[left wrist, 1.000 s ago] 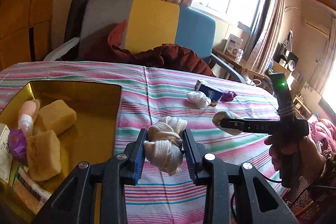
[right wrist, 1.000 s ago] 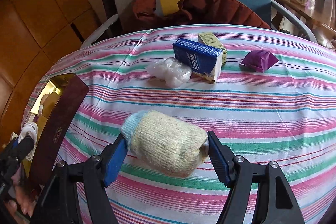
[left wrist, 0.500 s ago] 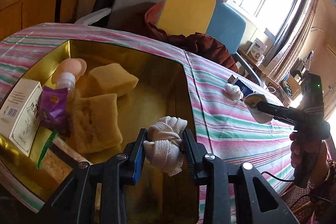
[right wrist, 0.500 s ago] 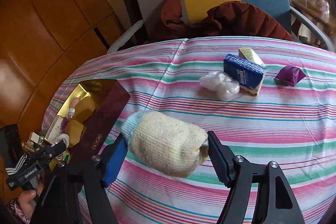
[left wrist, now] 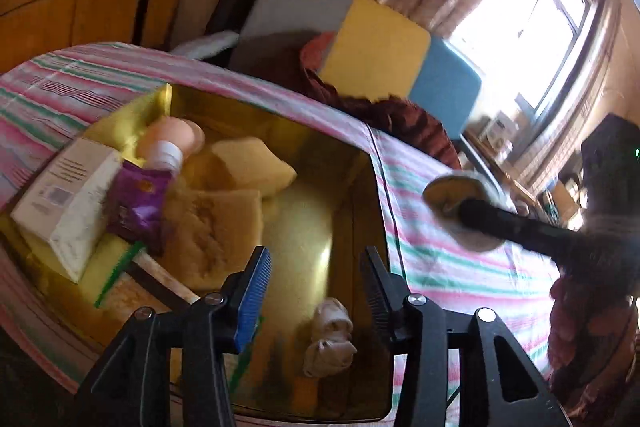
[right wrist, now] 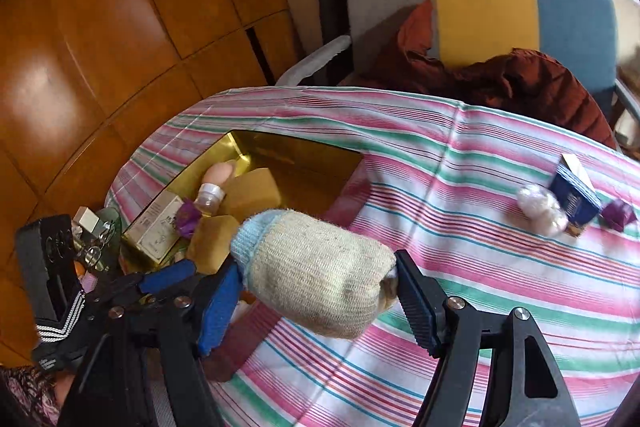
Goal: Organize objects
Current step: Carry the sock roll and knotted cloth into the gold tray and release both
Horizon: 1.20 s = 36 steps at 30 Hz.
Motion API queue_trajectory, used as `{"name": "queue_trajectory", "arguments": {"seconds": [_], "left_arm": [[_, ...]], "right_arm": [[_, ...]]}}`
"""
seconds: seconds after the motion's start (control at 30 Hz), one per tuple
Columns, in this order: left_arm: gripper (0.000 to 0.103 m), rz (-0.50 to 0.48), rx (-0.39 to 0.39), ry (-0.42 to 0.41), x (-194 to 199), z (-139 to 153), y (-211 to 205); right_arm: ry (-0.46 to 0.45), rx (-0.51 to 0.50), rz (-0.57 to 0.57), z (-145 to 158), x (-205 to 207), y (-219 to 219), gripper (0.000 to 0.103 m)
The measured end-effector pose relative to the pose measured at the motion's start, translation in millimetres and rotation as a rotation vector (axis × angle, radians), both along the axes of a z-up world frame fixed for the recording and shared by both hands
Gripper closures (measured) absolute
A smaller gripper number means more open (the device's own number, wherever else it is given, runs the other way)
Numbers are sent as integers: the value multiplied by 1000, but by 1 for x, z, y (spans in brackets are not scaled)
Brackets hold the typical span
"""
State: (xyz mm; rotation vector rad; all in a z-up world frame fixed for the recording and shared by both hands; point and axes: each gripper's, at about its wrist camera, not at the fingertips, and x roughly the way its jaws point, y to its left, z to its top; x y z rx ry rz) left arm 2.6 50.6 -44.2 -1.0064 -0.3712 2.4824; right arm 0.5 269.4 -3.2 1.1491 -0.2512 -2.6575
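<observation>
Between the right gripper's jaws a rolled sock is clamped, long axis across them, with the gold box lying ahead-left, while a white bundle is seen below the left gripper's parted jaws, inside that box.

Right gripper clamped on rolled knit sock, held above striped tablecloth. Gold box at left, containing sponges, bottle, white carton. Left gripper at box's near edge, jaws apart. Blue tissue pack far right.
</observation>
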Motion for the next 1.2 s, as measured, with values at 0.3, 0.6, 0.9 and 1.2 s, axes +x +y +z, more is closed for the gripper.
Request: {"name": "queue_trajectory", "arguments": {"seconds": [0.3,0.6,0.9,1.2], "left_arm": [[49,266,49,-8,-15,14,-53],[48,330,96,-35,-20,8,-74],[48,313,100,-33,-18,10,-71],[48,267,79,-54,-16,5,-57]], "right_arm": [[21,253,144,-8,-26,-78,29],[-15,405,246,-31,-53,-114,29],[11,264,117,-27,-37,-88,20],[11,114,-19,-23,-8,-50,16]]}}
